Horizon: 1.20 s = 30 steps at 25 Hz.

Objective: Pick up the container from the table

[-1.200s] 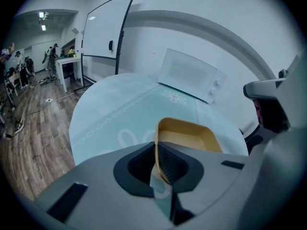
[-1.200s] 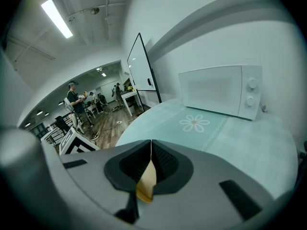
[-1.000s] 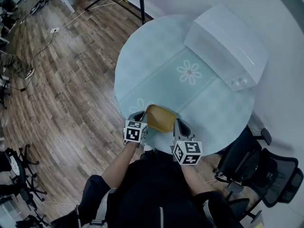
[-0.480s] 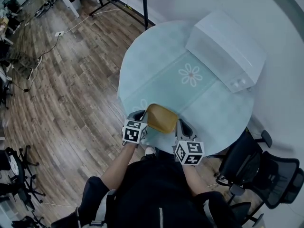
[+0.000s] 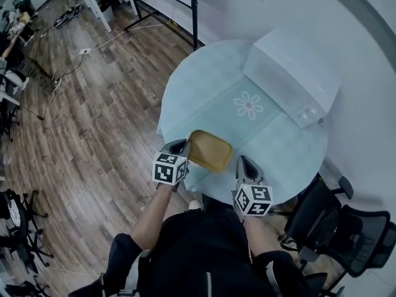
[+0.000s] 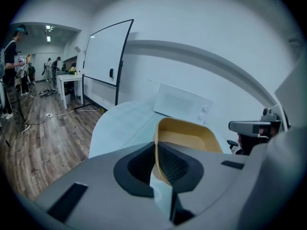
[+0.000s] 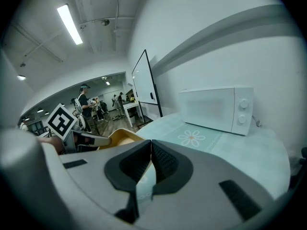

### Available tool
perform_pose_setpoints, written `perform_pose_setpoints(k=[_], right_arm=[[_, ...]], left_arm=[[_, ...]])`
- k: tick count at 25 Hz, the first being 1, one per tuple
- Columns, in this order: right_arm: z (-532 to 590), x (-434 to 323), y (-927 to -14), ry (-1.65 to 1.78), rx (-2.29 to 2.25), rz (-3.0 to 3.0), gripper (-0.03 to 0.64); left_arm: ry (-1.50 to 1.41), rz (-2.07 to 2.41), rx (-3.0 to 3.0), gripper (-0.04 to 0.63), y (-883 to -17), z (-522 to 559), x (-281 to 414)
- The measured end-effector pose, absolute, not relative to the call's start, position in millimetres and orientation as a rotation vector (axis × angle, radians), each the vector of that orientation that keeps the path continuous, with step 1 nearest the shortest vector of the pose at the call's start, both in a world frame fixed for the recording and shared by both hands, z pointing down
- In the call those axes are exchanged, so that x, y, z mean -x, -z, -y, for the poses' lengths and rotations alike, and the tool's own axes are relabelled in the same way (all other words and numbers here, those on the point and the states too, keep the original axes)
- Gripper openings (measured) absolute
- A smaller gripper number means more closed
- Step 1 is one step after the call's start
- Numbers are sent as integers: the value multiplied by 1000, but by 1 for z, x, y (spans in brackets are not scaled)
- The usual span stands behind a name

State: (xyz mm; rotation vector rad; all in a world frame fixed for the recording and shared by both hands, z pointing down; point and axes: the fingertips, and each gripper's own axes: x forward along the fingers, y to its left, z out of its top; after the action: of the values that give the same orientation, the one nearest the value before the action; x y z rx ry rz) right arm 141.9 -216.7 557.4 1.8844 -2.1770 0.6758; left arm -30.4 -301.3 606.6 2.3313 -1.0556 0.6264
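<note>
The container (image 5: pixel 210 150) is a shallow yellow tray, held tilted above the near edge of the round table (image 5: pixel 204 91). My left gripper (image 5: pixel 180 147) is shut on its left rim; in the left gripper view the rim (image 6: pixel 187 138) runs between the pads at the left gripper (image 6: pixel 156 150). My right gripper (image 5: pixel 243 163) hangs just right of the tray and apart from it, its jaws shut with nothing between them. In the right gripper view the right gripper (image 7: pixel 151 145) shows its pads meeting, with the tray (image 7: pixel 122 137) off to the left.
A white microwave (image 5: pixel 291 76) stands at the table's far right side. The pale blue cloth has a flower print (image 5: pixel 248 105). Black office chairs (image 5: pixel 334 228) stand to the right. A whiteboard stand (image 5: pixel 193 11) and wood floor lie beyond the table.
My left gripper has risen with the container, lifting it off the table edge. The right gripper has risen a little and now stands apart from the tray's right side.
</note>
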Motion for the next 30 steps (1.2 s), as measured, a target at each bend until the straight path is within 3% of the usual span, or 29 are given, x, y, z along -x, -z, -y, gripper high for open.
perform_pose_setpoints(k=[30], right_arm=[[171, -112, -540, -592, -1839, 2211, 23]], left_arm=[[-561, 1080, -2346, 28, -582, 241, 52]])
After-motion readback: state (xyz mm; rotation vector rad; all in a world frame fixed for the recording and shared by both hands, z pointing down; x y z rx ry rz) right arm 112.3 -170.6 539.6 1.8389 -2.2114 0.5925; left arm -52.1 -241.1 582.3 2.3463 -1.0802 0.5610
